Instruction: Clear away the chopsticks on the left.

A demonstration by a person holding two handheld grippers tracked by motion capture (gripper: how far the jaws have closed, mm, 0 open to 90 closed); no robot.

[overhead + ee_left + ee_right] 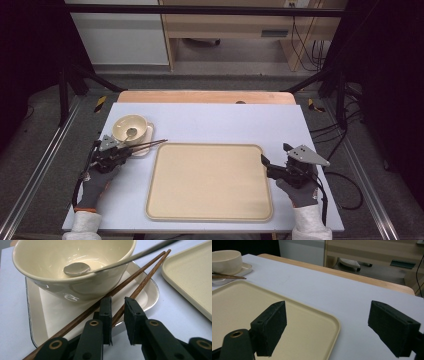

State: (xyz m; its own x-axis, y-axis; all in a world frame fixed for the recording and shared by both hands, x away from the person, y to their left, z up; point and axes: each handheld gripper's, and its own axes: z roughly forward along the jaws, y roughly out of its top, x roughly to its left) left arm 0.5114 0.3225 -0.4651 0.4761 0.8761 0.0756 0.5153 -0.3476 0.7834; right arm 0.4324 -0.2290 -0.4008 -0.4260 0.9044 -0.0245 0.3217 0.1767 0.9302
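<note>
the left gripper (117, 315) is sitting with its jaws narrowed around 1 of the 2 chopsticks (140, 285), not clamped yet. they're running long-axis straight ahead of it, lying across the small plate (150, 293) beside the bowl (72, 267). the right gripper (327, 327) is hanging wide open over the tray (287, 322) edge.

Spoon (76, 268) in bowl (129, 128) on plate (150, 293); chopsticks (140, 273) across plate; tray (210, 182) right.

Both hands wear dark grey gloves with white sleeves at the bottom of the high view. The left claw (131, 148) and right claw (263, 161) are black, each topped by a grey three-cornered plate — a black cable trails from each. Up close, the jaws are flat black blocks on arms with brass-ringed pivot holes — small screw holes dot their sides.
</note>
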